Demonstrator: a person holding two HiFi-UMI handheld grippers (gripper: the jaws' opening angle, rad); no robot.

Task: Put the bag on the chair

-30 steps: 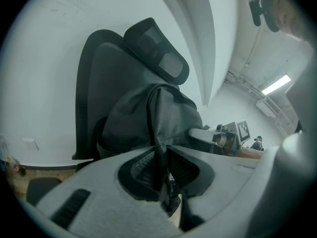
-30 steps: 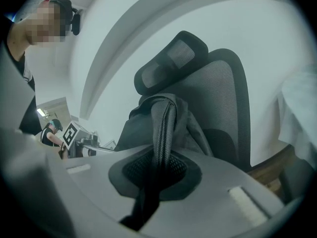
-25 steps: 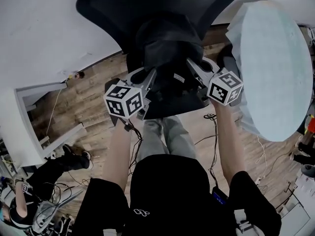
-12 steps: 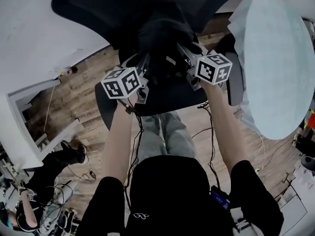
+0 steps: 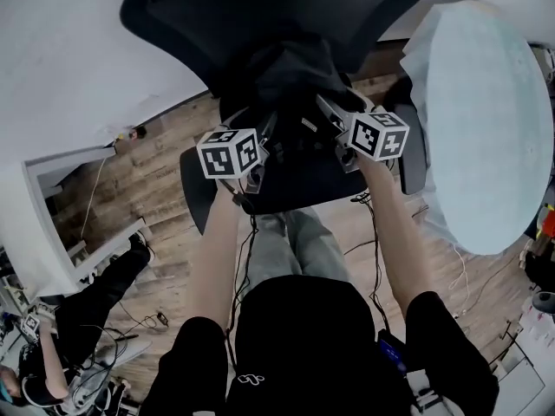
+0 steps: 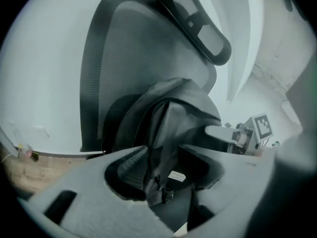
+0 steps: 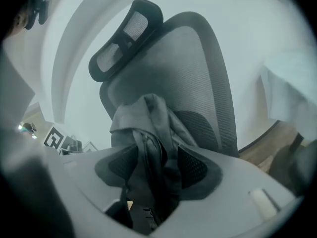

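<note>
The dark bag [image 5: 290,76] sits on the seat of the chair [image 5: 260,7], slumped upright against the mesh back. Both tongs are at its front. The left tongs [image 5: 263,135] and the right tongs [image 5: 334,115] are each opening their jaws, which stand wide. Folds of the bag hang loose between the pads [image 7: 194,165], not pinched. A round pale bench [image 5: 486,128] stands just right of the chair.

Bag [image 5: 290,81] on chair [image 5: 303,189] seat
</note>
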